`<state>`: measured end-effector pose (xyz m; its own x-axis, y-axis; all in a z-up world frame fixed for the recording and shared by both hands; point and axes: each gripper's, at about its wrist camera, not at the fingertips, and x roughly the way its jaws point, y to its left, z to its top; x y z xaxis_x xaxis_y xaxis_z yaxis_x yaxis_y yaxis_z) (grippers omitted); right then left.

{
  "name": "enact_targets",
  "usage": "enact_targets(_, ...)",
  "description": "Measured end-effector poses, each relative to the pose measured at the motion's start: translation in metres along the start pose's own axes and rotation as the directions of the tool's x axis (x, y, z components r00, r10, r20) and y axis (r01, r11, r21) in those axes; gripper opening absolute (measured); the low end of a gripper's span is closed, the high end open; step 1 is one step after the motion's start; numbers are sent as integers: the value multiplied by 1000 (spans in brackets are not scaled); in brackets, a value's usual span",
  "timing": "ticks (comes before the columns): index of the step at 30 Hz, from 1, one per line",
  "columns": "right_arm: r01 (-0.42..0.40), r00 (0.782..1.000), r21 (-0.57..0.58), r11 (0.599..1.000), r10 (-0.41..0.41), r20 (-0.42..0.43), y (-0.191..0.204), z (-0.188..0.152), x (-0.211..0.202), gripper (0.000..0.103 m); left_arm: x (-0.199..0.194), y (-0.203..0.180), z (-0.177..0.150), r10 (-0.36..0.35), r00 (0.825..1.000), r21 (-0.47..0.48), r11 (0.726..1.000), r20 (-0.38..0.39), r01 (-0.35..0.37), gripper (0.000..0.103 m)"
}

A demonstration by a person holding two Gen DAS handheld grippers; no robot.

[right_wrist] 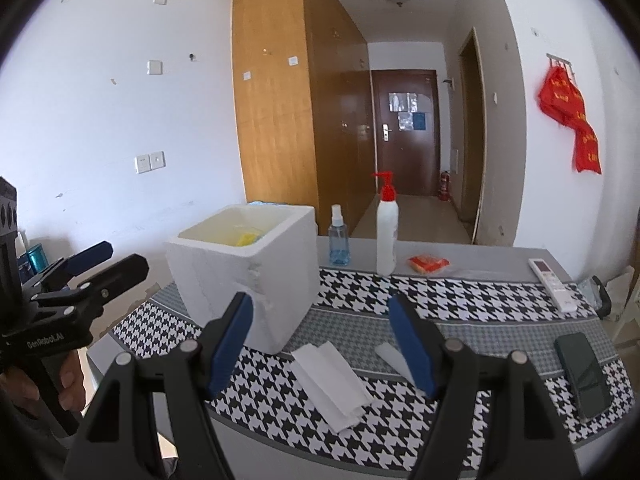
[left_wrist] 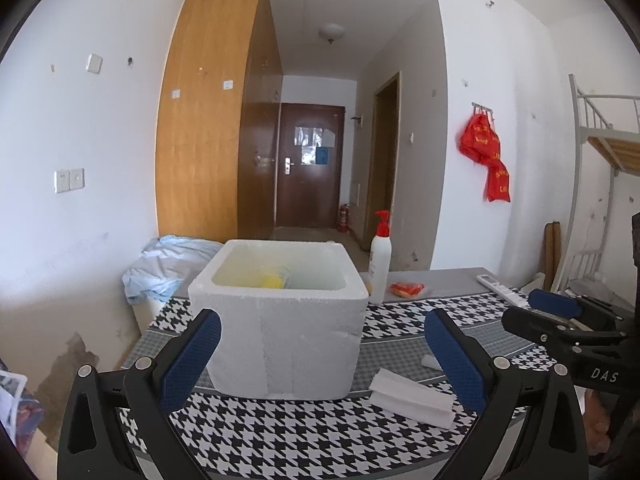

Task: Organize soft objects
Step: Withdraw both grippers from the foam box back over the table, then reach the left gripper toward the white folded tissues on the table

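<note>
A white foam box (left_wrist: 280, 340) stands on the houndstooth cloth (left_wrist: 304, 436), with something yellow (left_wrist: 270, 280) inside. My left gripper (left_wrist: 323, 314) is open just short of the box's near wall, holding nothing. To the right of the box lie a folded white tissue (right_wrist: 332, 384) and a small white scrap (right_wrist: 394, 354). My right gripper (right_wrist: 320, 302) hangs open above the tissue with nothing between its pads. Each gripper shows in the other's view: the right gripper (left_wrist: 532, 312) at the right edge, the left gripper (right_wrist: 120, 258) at the left edge.
Behind the box stand a blue spray bottle (right_wrist: 339, 240) and a white pump bottle (right_wrist: 387, 236). A red packet (right_wrist: 428, 263), a remote (right_wrist: 552, 284) and a dark phone (right_wrist: 584, 372) lie to the right. A light blue cloth (left_wrist: 168, 264) is heaped off the table's far left.
</note>
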<state>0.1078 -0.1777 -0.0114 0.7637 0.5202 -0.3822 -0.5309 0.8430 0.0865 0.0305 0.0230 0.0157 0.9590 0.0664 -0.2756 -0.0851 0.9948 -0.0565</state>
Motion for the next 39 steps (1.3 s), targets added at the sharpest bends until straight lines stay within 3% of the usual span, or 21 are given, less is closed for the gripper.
enact_targets(28,101,994,49,994,-100,-37,-31,-27,-5,75,15,-32,-26,-57,998,49,997,-29,58,102)
enact_targets(39,141,988,79,987,-134,-81,-55,-35,2,75,38,-46,-35,-98,992,48,994,-84,102,102)
